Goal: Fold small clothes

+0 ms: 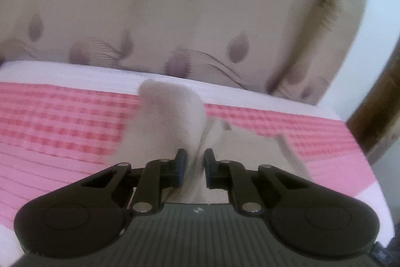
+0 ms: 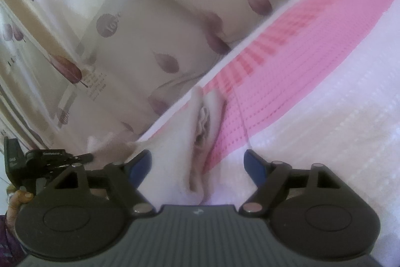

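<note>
Here, the largest thing before you is a bed (image 1: 62,121) covered in a pink and white checked and striped blanket, with a beige curtain (image 1: 175,16) printed with mauve leaf shapes hanging behind its far edge. On the blanket lies the task's item, a small pale cream garment (image 1: 172,116), soft and fleecy looking. Both views are blurred, so its exact type is hard to tell.

You appear to be early in a fold: one part of the garment is lifted off the blanket while the rest trails down onto it. In the left wrist view, your left gripper (image 1: 195,168) has its blue-padded jaws drawn in narrow, pinching a bunched strip of the cream cloth between them, and a flap of the cloth stands up just beyond the fingertips.

In the right wrist view, your right gripper (image 2: 197,167) has its jaws spread wide and grips nothing. A crumpled, ruffled edge of the garment (image 2: 200,121) lies between and just beyond the open fingers, resting on the blanket; whether the pads touch it cannot be told.

The next move likely calls for closing the right jaws on that loose edge, so both ends can be carried over together and laid flat.
</note>
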The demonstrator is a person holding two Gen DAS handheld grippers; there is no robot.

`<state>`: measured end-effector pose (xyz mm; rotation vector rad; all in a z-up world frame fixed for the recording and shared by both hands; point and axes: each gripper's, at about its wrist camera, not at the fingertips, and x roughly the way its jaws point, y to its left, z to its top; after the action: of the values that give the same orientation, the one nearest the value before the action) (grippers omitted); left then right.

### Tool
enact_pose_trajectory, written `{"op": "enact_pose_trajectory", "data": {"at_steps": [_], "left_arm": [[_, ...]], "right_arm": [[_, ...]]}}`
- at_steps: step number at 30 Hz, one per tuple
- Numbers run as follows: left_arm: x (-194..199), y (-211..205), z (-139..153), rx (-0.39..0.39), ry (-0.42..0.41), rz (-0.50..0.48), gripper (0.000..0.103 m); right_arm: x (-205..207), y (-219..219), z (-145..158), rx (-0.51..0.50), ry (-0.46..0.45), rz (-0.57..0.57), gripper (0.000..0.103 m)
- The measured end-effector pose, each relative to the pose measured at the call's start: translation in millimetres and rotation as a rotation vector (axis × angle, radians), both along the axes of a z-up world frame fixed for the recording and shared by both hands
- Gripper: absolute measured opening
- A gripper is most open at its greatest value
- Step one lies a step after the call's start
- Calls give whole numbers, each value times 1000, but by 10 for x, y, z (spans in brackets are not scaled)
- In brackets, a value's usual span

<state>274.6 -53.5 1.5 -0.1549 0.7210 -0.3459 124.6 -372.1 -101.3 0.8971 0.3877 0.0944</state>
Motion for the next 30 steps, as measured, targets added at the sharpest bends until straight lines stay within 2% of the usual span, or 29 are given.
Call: {"op": "enact_pose_trajectory", "data": {"at_steps": [1, 5, 6, 7, 8, 9, 10, 12, 13, 15, 17, 19, 21, 23, 27, 30], "left_arm": [[-13, -87, 9, -15, 8, -23, 0], [-94, -278, 160, 16, -49, -85, 1], [-113, -283, 210, 36, -64, -85, 8], [-125, -262, 256, 47, -78, -84, 32], [-135, -222, 301, 54, -96, -91, 49], [-164, -171, 349, 64, -131, -94, 83], [-205, -115, 388, 81, -165, -77, 103], [-289, 14, 438, 121, -227, -59, 101], [-307, 85, 434, 136, -241, -67, 103], [-349, 268, 392, 147, -263, -40, 103], [-351, 462, 303, 117, -244, -31, 102], [-350, 695, 140, 43, -206, -10, 102], [-379, 925, -34, -26, -186, 5, 101], [-401, 1111, -227, -101, -160, 11, 101], [-507, 1357, -578, -292, -118, 13, 101], [-568, 1320, -751, -378, -95, -19, 101]], "right_arm": [[-15, -14, -9, 11, -6, -5, 81], [-72, -76, -41, 56, -31, -26, 81], [-72, -77, -41, 59, -32, -24, 81], [-71, -78, -38, 58, -33, -22, 81], [-75, -75, -36, 57, -34, -24, 81], [-87, -65, -25, 48, -35, -31, 81], [-112, -49, 2, 33, -48, -38, 83], [-170, 7, 98, 16, -106, -24, 83], [-164, 51, 165, 49, -135, 21, 83], [-70, 196, 325, 128, -186, 152, 83], [165, 417, 511, 172, -193, 293, 87], [418, 595, 631, 186, -190, 363, 92], [780, 732, 643, 246, -127, 403, 93], [1130, 830, 571, 315, -67, 411, 93], [1649, 1040, 423, 307, 37, 399, 95], [1944, 1201, 309, 352, 98, 392, 95]]}}
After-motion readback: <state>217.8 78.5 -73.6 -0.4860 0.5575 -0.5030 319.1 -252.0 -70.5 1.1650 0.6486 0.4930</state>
